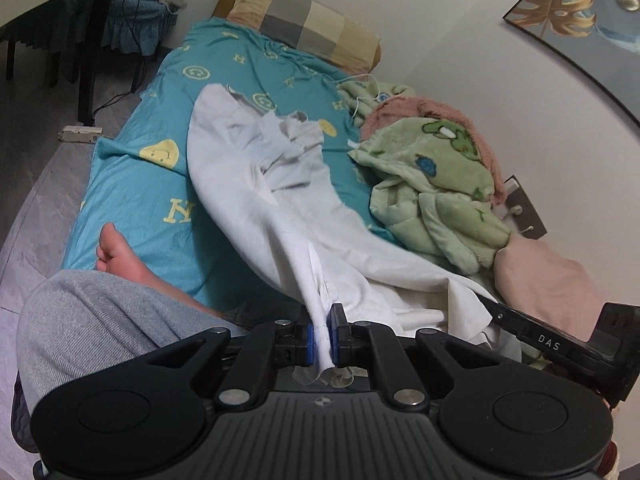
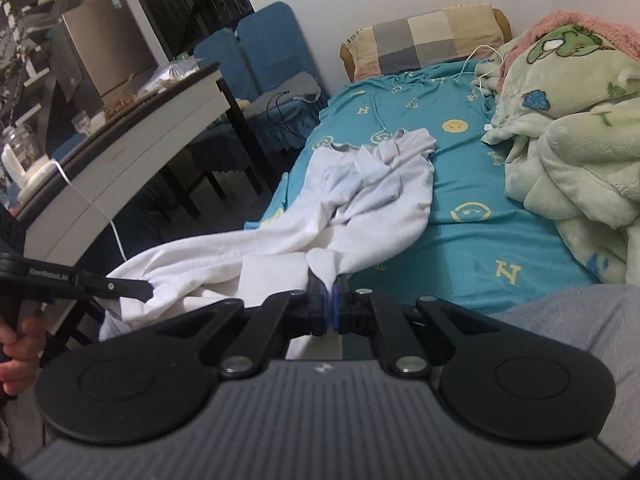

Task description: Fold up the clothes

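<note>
Right now we have both sets of fingers pressed together on cloth. On our left gripper [image 1: 323,338] the blue pads [image 1: 308,340] are closed against a bunched edge of the white garment [image 1: 248,168], with a small tuft of fabric poking out behind them. On our right gripper [image 2: 329,308] the pads [image 2: 338,306] are likewise pinched tight on another fold of the same garment [image 2: 376,184], and no gap shows between them.

From our two grips the garment stretches away and up onto the bed sheet [image 1: 160,80], a teal sheet with yellow smiley faces and letters. Its far end lies crumpled on the sheet, near the middle, with loose folds piled on top. The stretch nearest us hangs slack between the grippers, off the near edge of the sheet.

Beside the garment, toward the wall side of the sheet, we see a heap of green fleece blanket [image 1: 436,184] with pink edging. At the far end of the sheet a checked pillow [image 1: 304,20] rests against the wall. Our bare foot [image 1: 120,256] lies on the near part of the sheet, next to our grey trouser leg [image 1: 100,320]. Off the sheet's open side stands a table [image 2: 132,152] with clutter on top, and blue chairs [image 2: 256,48] behind it.
</note>
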Available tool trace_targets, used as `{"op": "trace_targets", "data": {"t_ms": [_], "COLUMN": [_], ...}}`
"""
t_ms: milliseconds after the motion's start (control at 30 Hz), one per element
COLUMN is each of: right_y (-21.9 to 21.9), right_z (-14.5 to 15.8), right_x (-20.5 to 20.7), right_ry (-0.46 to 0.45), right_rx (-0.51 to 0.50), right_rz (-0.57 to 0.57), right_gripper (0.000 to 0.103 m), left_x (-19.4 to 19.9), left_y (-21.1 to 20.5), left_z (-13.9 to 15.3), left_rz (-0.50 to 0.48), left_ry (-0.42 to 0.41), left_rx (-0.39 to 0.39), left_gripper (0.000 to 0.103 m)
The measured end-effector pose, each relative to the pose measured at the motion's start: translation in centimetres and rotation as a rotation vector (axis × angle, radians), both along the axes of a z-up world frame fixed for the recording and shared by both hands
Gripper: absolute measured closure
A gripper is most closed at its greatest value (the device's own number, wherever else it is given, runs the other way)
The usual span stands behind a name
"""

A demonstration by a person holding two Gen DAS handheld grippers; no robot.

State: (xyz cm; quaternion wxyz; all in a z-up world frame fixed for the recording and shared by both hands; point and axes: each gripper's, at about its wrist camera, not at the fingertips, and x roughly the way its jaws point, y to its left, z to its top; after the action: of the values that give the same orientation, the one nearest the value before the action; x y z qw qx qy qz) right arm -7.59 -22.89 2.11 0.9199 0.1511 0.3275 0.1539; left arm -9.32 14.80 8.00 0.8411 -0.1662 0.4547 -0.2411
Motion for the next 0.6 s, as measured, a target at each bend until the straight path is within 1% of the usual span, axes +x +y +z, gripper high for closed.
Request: {"op": "trace_targets", "data": {"t_ms": [33,100,200,333,433,533,600], "right_y": [0.0,0.2,0.3,-0.5,-1.3,-1.9,-1.9], "right_z": [0.1,0.3,0.4,-0.6,-2.2,-4.1,-5.6], "right_x": [0.3,2.6,6.3,12.2,16.8,21.3,24.1], "right_ry": [-0.005,-0.006,-0.005,0.013,0.032,0.052,0.056], "right_rx": [0.004,0.005,0.007,0.031,0.043,0.041,0.016], "right_rz": [-0.002,-0.008,-0.031,-0.072,-0.102,-0.126,-0.134], "right_gripper": [0.097,0.097,0.097,0.097,0.097,0.097,0.097], "left_x": [0.7,2.5,6.7,12.9,17.7,22.5,25.5], "left_y": [-0.1,-0.4,-1.0,-2.1,-3.4,-4.4,-5.0], "left_z": [0.2,0.5,0.5,0.0,-1.1,-3.2,-5.1], "left_rz": [0.004,0.017,0.045,0.074,0.089,0.11,0.122], "left_ry": [-0.004,-0.016,-0.039,-0.077,-0.102,-0.114,-0.124], "left_rx": [-0.002,0.001,0.022,0.055,0.093,0.115,0.15], "left_gripper": [0.095,0.095,0.095,0.095,0.094,0.094,0.094]}}
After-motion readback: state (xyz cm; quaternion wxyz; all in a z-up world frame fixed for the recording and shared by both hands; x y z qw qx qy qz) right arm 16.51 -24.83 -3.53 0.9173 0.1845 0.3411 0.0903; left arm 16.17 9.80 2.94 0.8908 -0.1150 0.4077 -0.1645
